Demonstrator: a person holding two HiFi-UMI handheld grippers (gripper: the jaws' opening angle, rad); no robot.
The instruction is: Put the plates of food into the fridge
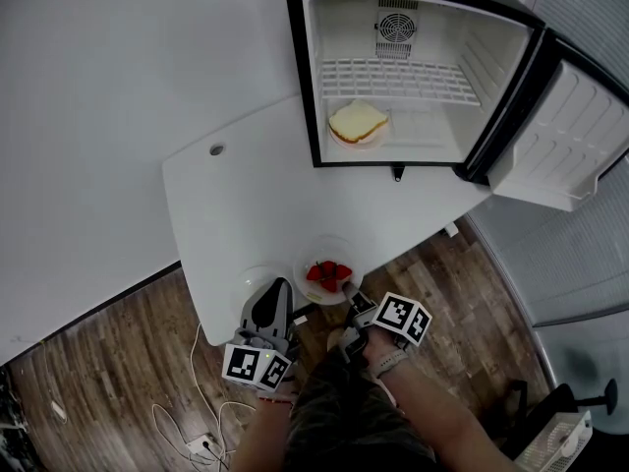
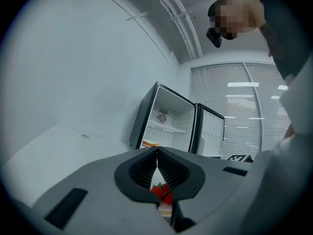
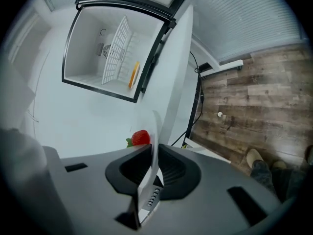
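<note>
Clamping the plate [image 1: 303, 260] rim: right gripper [image 3: 152, 148] is pinching the thin clear edge between nearly closed jaws. Plate is sitting at the near edge of the table [image 1: 236, 195]. It's small, round and see-through, carrying a few red strawberries [image 1: 329, 272] with green tops, bunched in the middle. Left gripper [image 1: 278, 291] is hanging just beside the plate's left side, pointing level toward the fridge [image 1: 316, 87], jaw tips meeting and gripping nothing. Fridge is standing open at the far end of the table, door [image 1: 565, 136] swung out to the right. Second plate [image 1: 356, 144] with a sandwich [image 1: 358, 121] is lying on the fridge floor under the wire shelf [image 1: 393, 79].
</note>
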